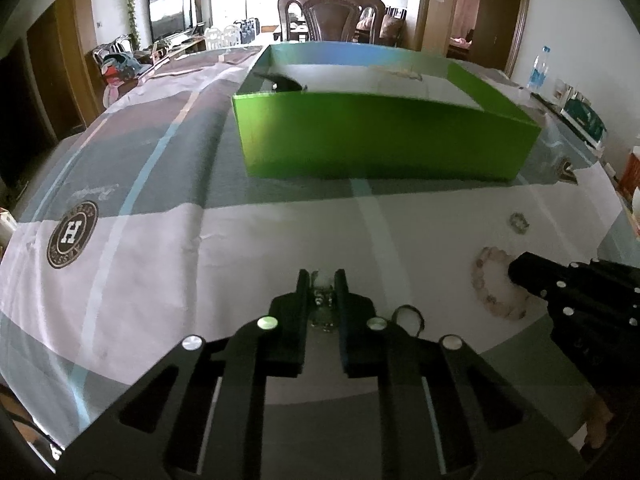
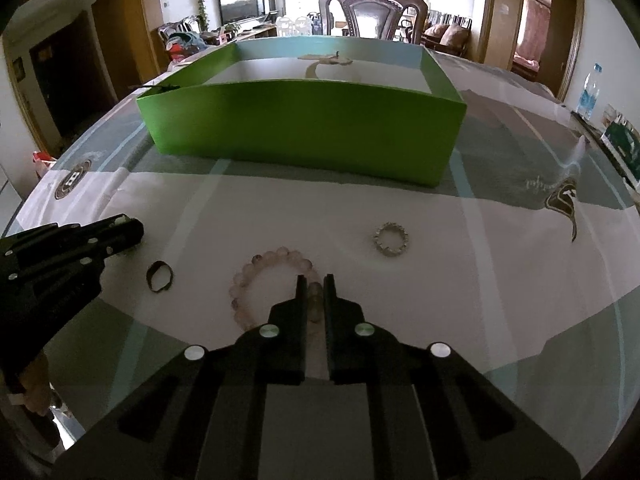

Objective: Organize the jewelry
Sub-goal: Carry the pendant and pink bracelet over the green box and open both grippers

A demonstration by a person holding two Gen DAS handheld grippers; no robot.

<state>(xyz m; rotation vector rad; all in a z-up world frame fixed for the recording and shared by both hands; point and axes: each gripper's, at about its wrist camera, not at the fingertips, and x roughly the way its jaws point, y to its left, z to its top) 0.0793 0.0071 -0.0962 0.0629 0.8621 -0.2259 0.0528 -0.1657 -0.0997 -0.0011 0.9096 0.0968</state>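
Pink beaded bracelet (image 2: 276,284) pinched on one bead by right gripper (image 2: 315,280) may slip out; left gripper (image 1: 323,276) clamps a small pale, metallic piece (image 1: 322,286).

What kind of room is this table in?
Probably a home dining and living area: a carved wooden dining chair behind the cloth-covered table, and a television by the far wall.

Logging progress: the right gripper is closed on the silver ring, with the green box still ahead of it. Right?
Not quite. The right gripper is closed on the pink bead bracelet, not the silver ring, which lies free on the cloth. The green box is ahead. The right wrist view shows it.
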